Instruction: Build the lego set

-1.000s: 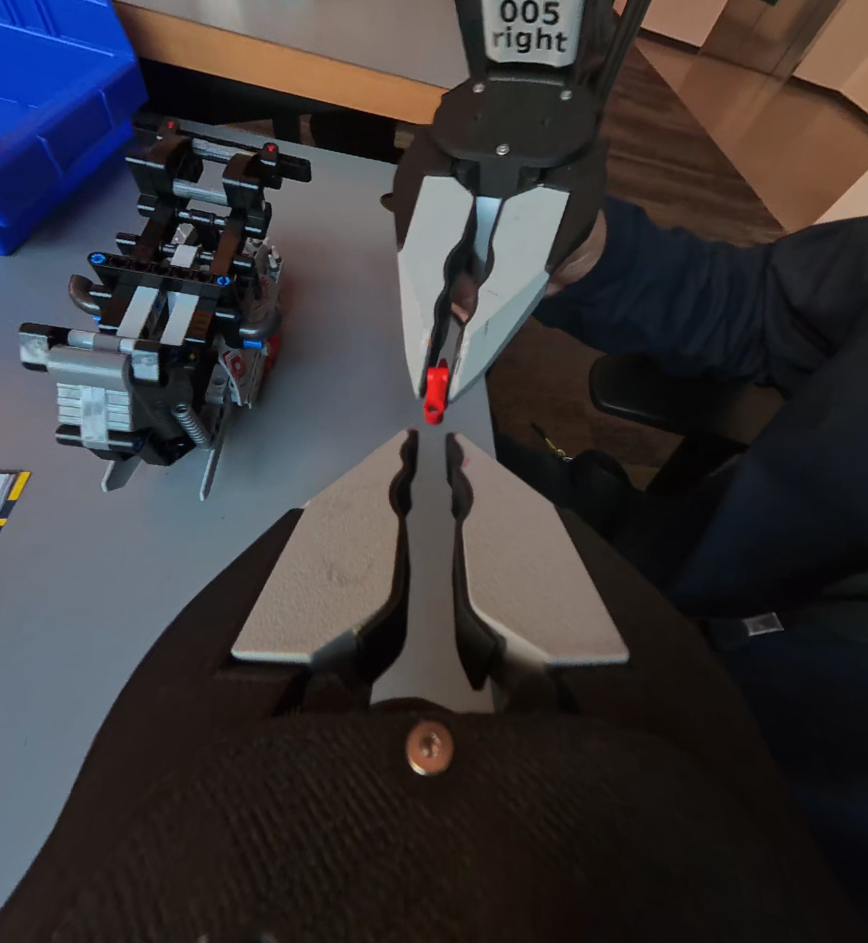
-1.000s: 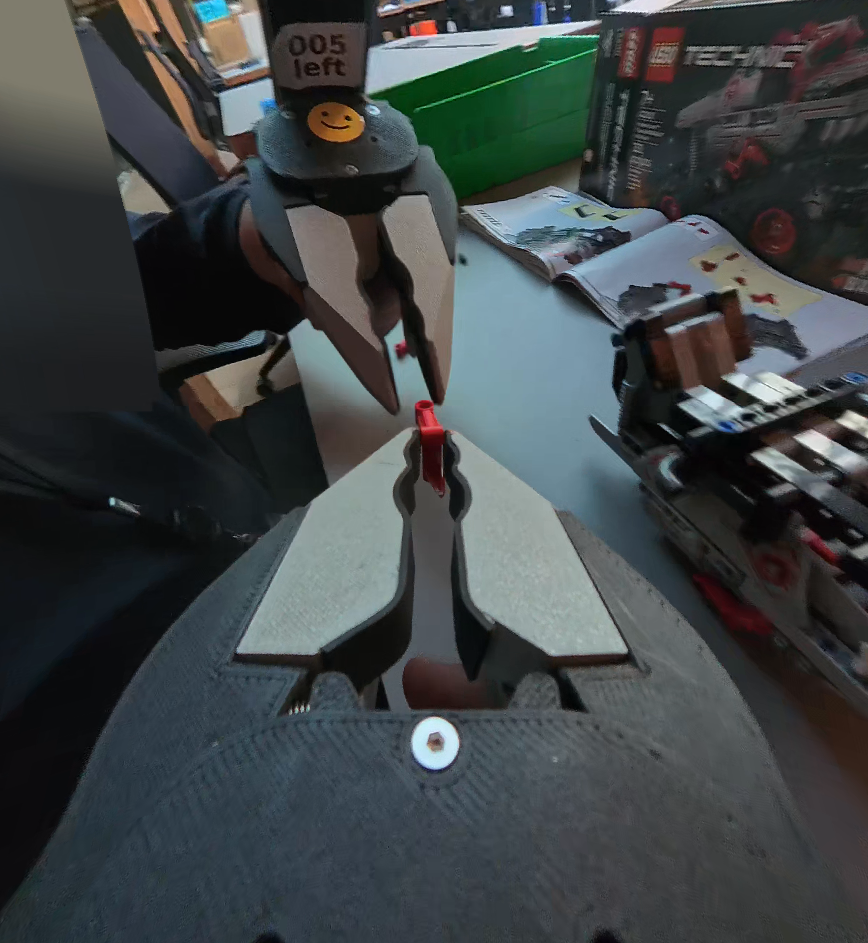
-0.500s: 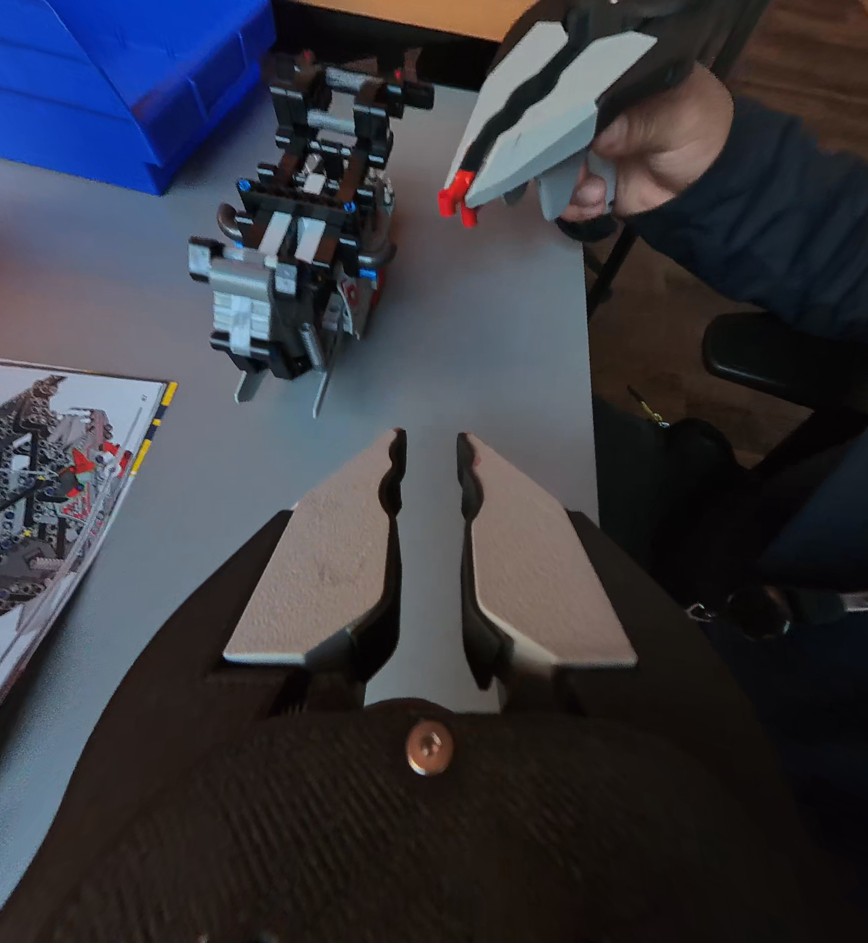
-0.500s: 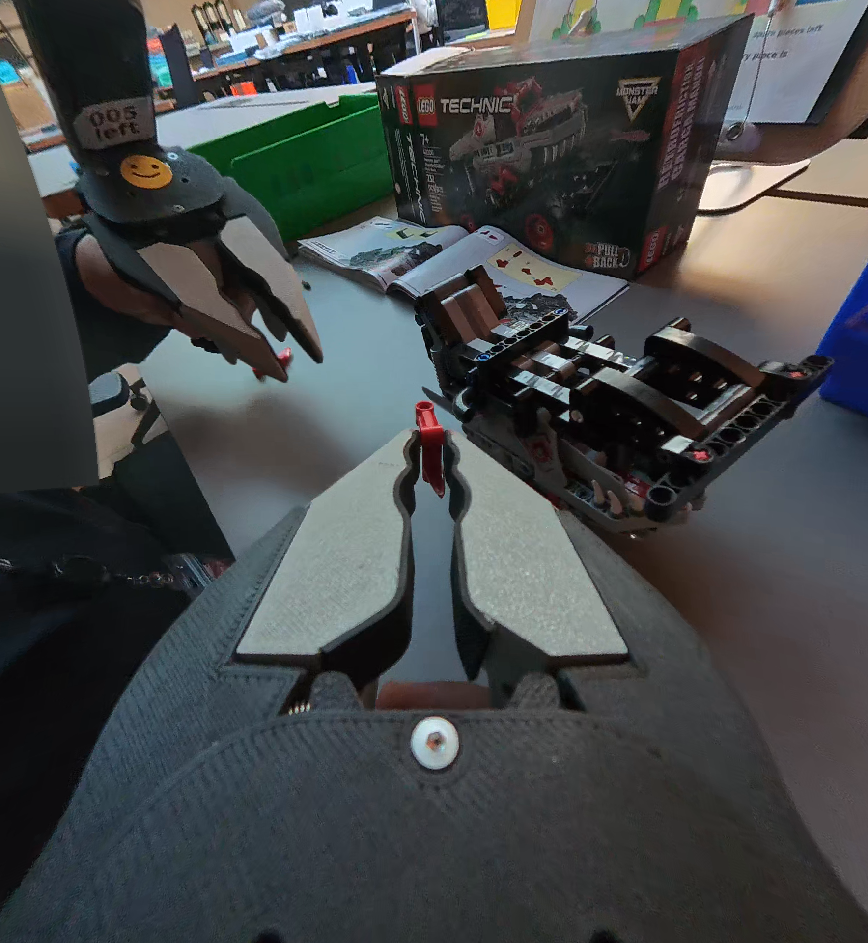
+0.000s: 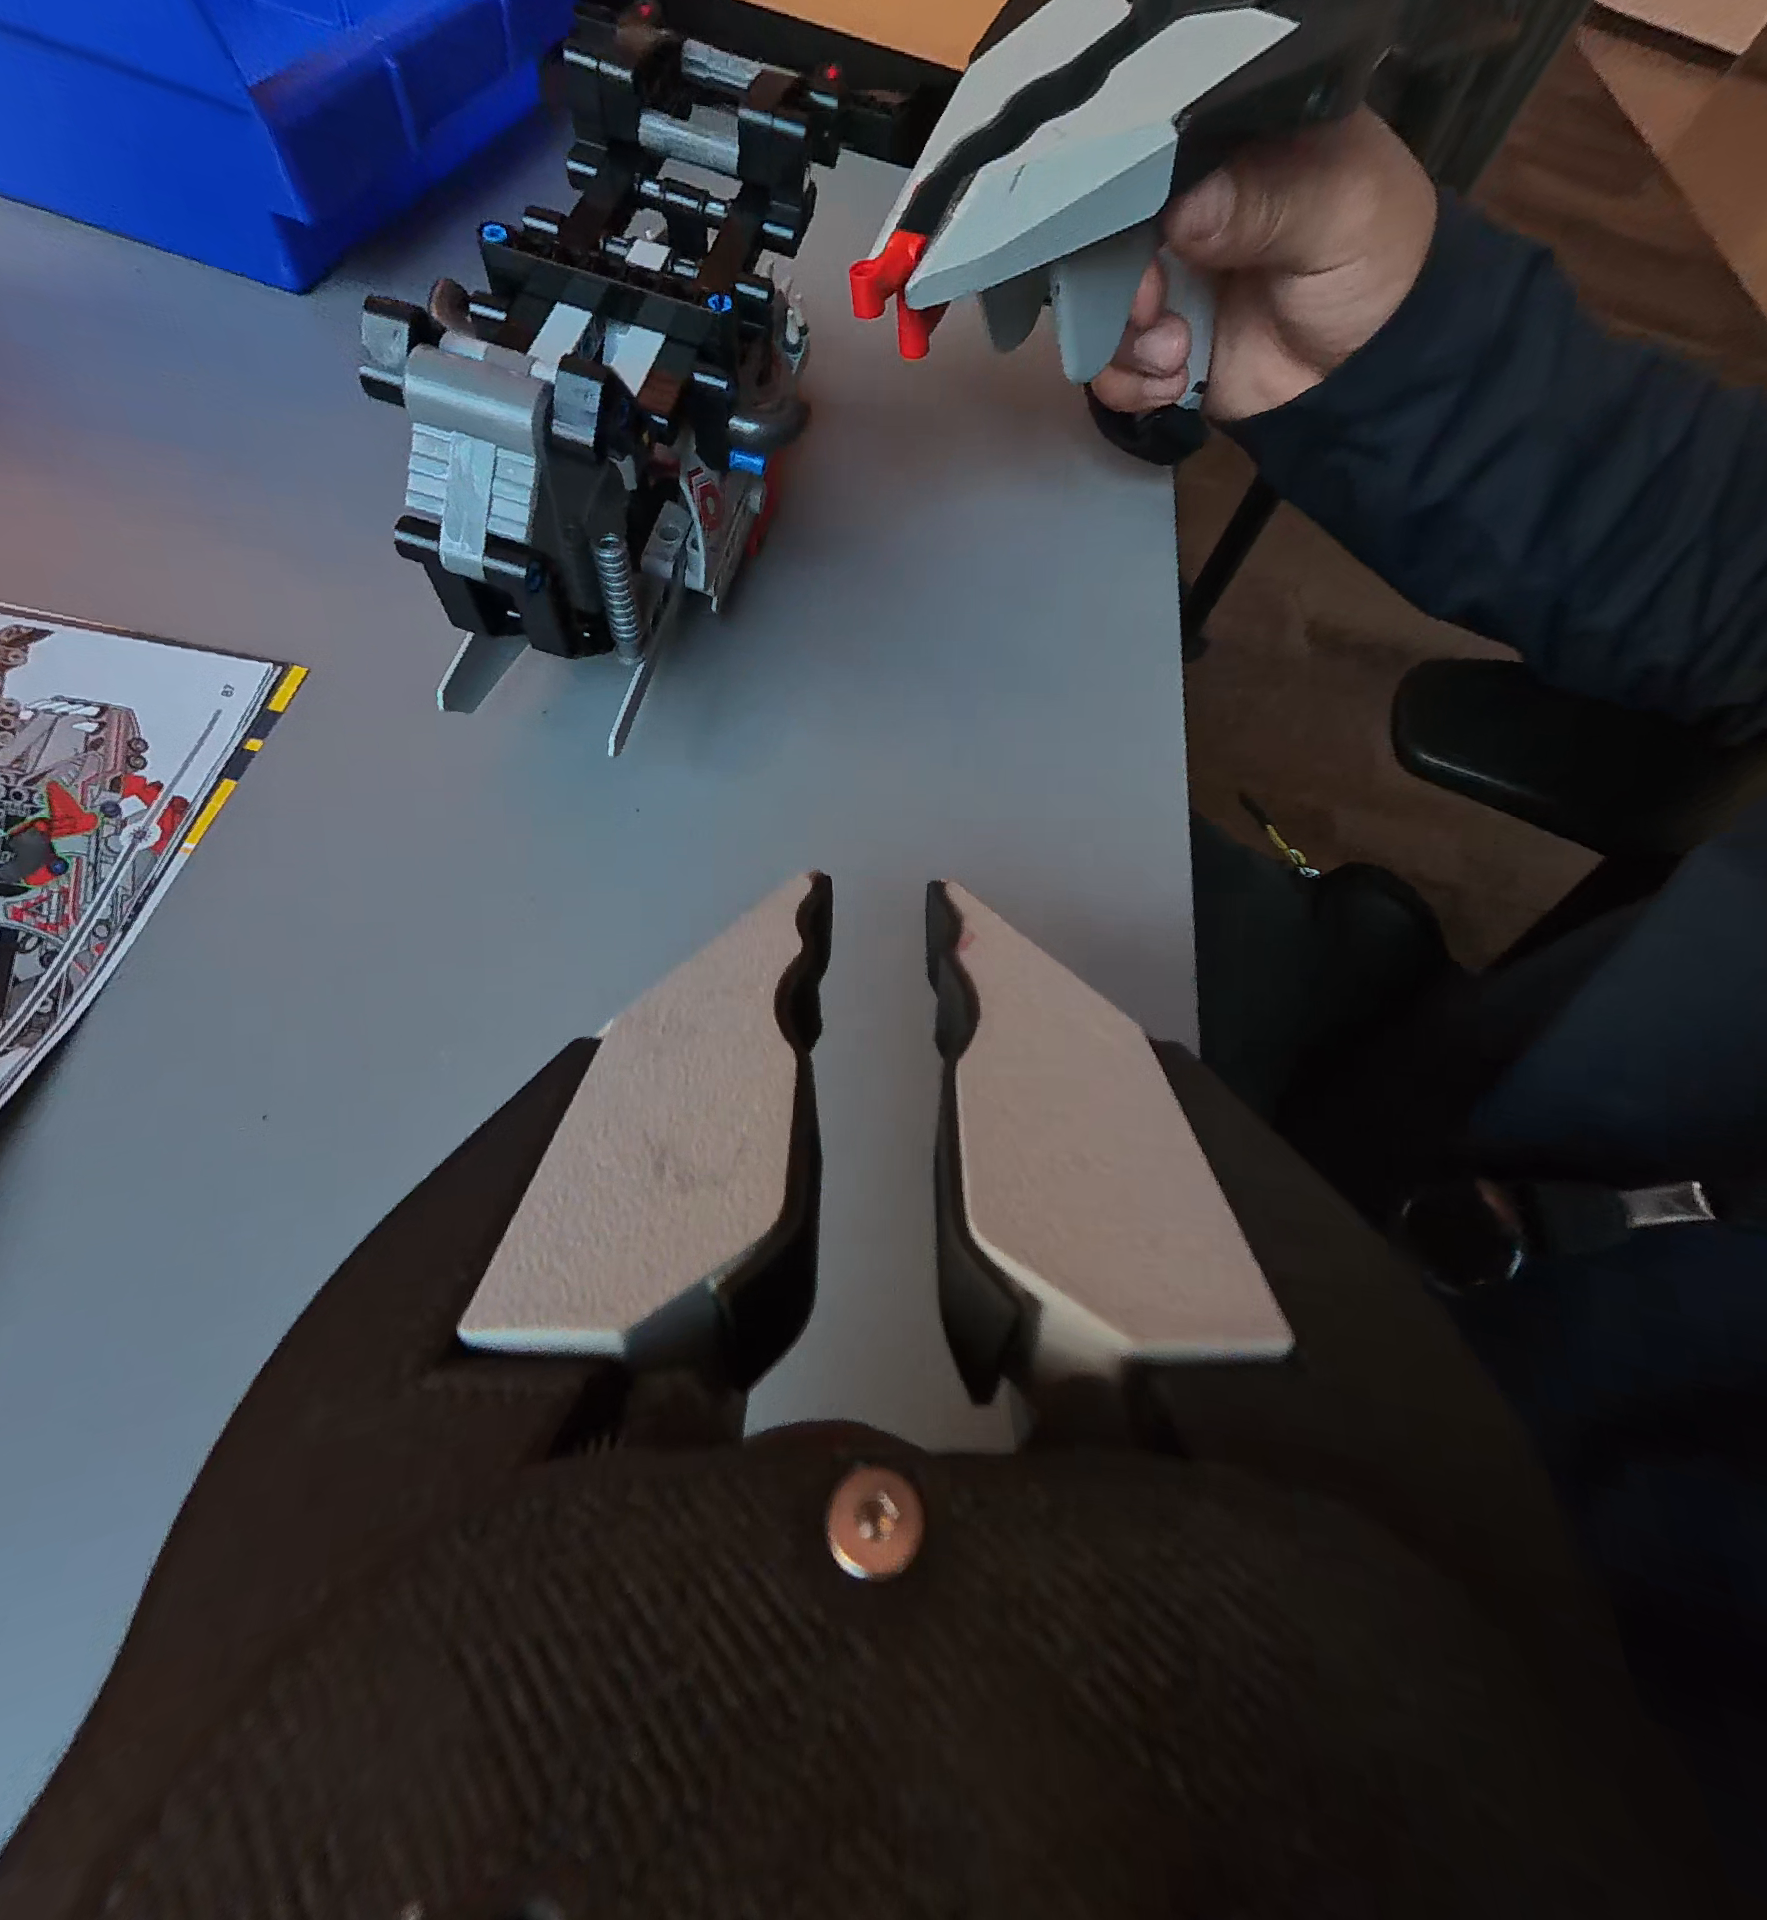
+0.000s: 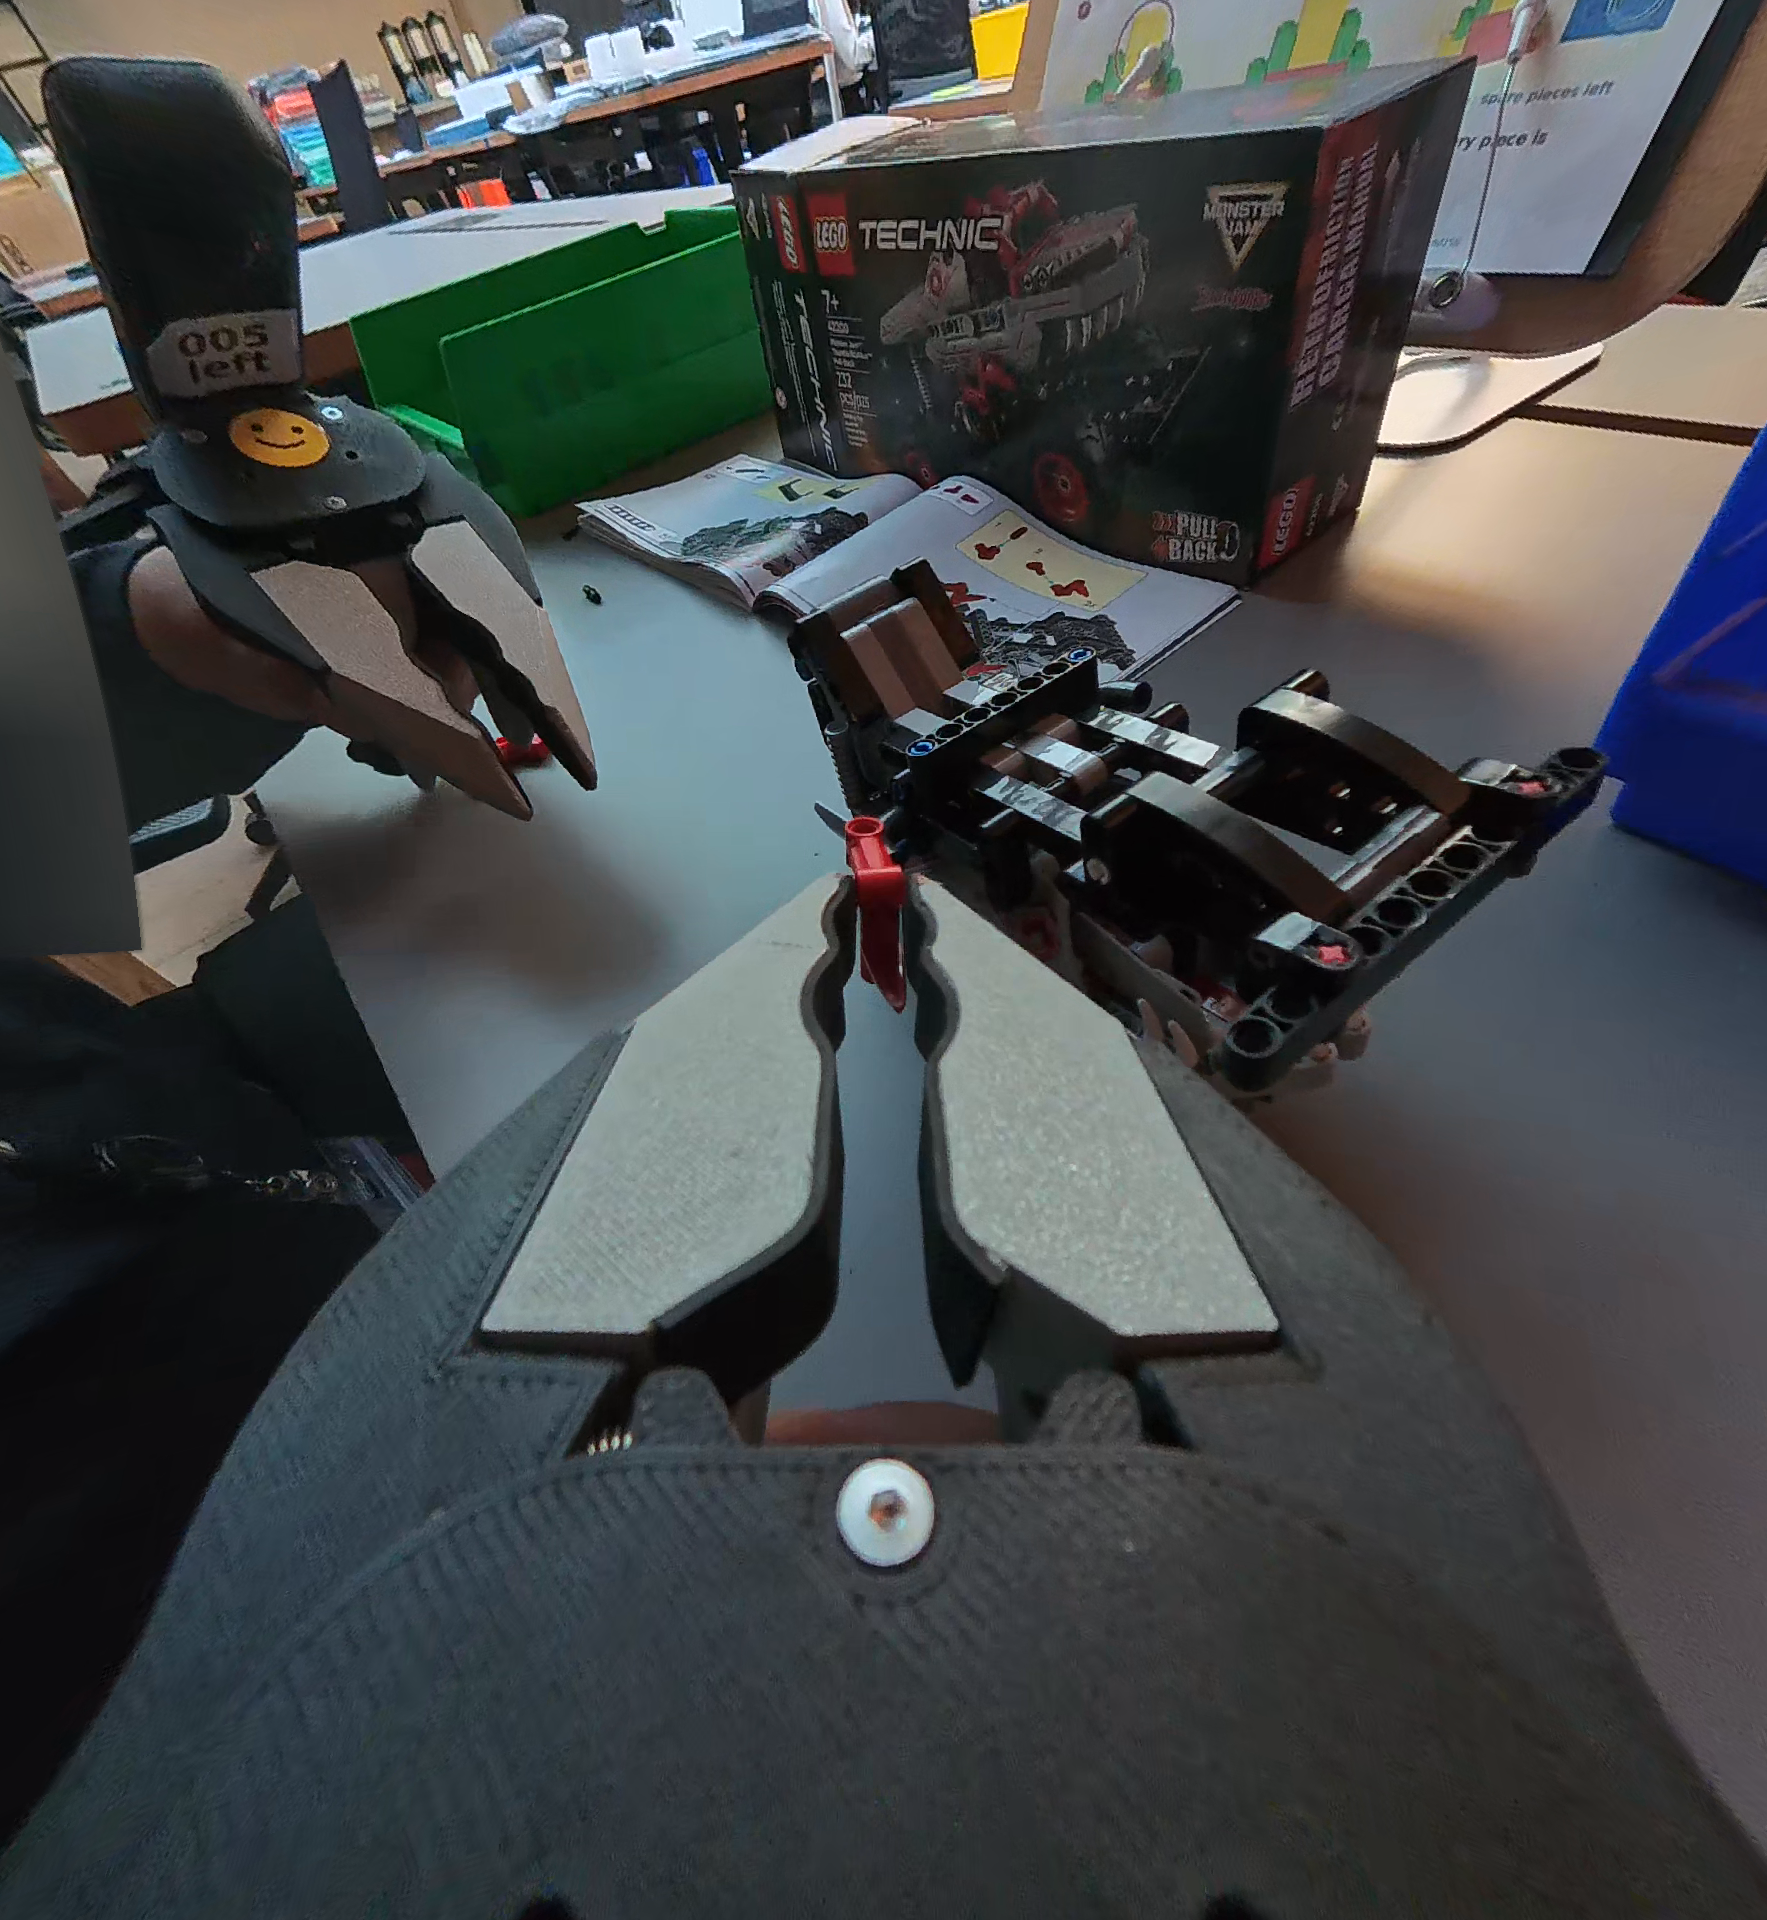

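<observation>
A: The right claw (image 6: 877, 902) is clenched on a small red plastic Lego connector piece (image 6: 877, 904), pinched at the very tips, and it hangs above the grey bench (image 5: 858, 644) just to the right of the half-built black and grey Lego truck chassis (image 5: 598, 416).

B: And the left claw (image 5: 877, 894) is released, jaws apart, nothing in them. It sits nearer the bench's front edge, well apart from the model.

A: My read: that red piece goes onto the chassis next. Line its pin up with a hole first, then push straight.

B: The grip is shallow, so it could twist. I'd bring the empty claw in to brace the model.

A: The open paper instruction booklet (image 5: 48, 852) lies to the left, and a blue plastic bin (image 5: 235, 114) sits at the far left.
</observation>
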